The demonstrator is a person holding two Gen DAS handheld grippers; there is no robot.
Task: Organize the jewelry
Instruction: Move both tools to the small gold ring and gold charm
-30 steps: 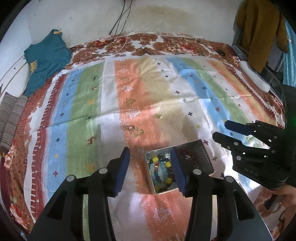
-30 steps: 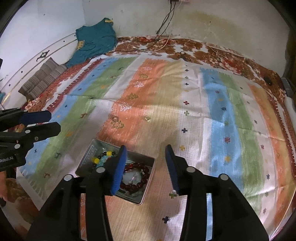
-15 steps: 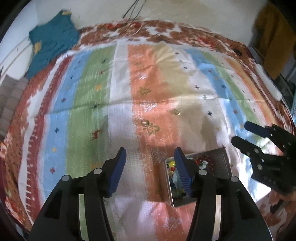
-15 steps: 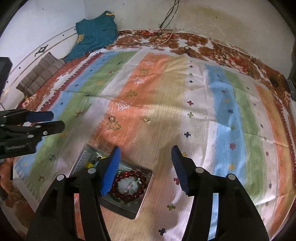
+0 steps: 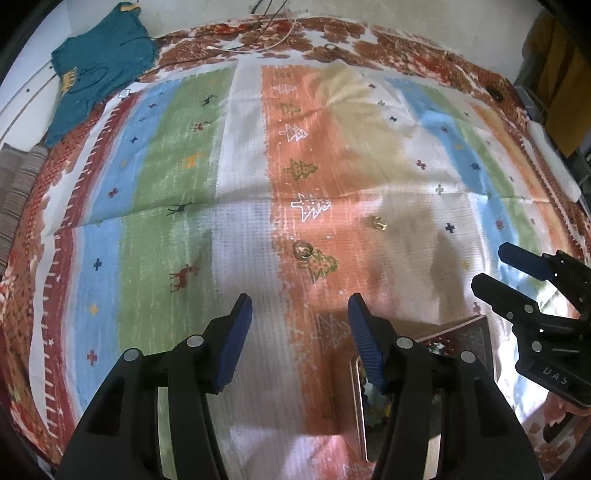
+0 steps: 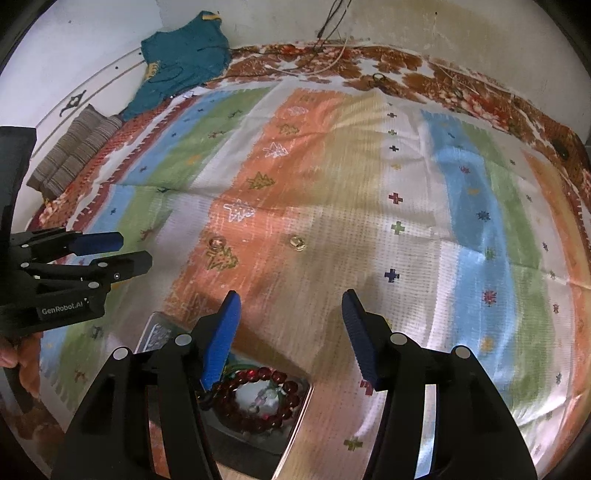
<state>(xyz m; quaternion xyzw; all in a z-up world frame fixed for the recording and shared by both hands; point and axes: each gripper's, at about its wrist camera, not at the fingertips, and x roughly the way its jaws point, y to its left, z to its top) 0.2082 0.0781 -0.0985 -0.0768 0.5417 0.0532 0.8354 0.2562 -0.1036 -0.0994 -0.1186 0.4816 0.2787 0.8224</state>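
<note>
Nearest me, the metal tray (image 6: 295, 417) already holds the red bead bracelet (image 6: 255, 398). My left gripper (image 5: 299, 332) and right gripper (image 6: 288, 328) are both released, empty. Farther out lie two rings (image 5: 302, 250) (image 5: 378, 222) (tiny, so I'd descend squarely over each).

Home bedroom: striped bedspread (image 5: 177, 177), teal garment (image 5: 99, 70), wall cables (image 6: 332, 22).

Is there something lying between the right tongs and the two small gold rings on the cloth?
Nothing visible. Only bare striped cloth lies between the open right tongs and the two rings. The tin sits below the tongs, not in the way.
</note>
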